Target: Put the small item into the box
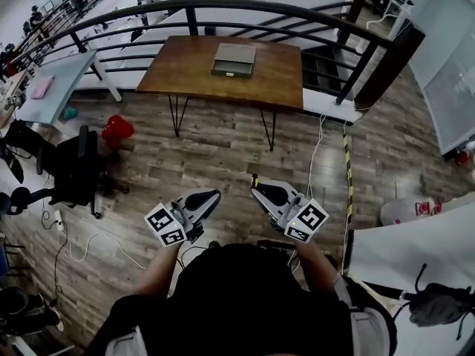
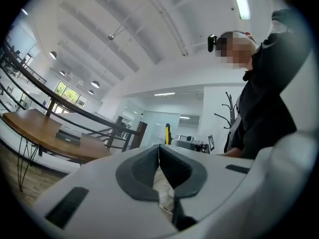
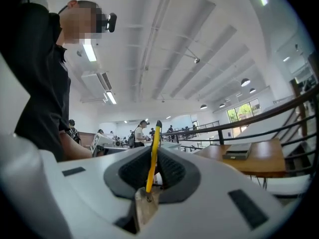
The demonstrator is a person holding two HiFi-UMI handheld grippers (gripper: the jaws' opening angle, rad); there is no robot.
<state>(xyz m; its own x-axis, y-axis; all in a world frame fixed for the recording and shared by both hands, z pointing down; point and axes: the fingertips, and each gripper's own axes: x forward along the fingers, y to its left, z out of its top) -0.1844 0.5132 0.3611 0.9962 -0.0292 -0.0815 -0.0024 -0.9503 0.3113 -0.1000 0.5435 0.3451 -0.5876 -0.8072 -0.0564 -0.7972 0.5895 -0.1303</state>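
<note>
Head view showed both grippers close to the person's body: the left gripper (image 1: 213, 195) with jaws pressed together on nothing, the right gripper (image 1: 254, 187) clamped on a thin yellow stick (image 3: 151, 159). Far ahead, a grey box (image 1: 234, 59) sat on the wooden table (image 1: 182, 69).
</note>
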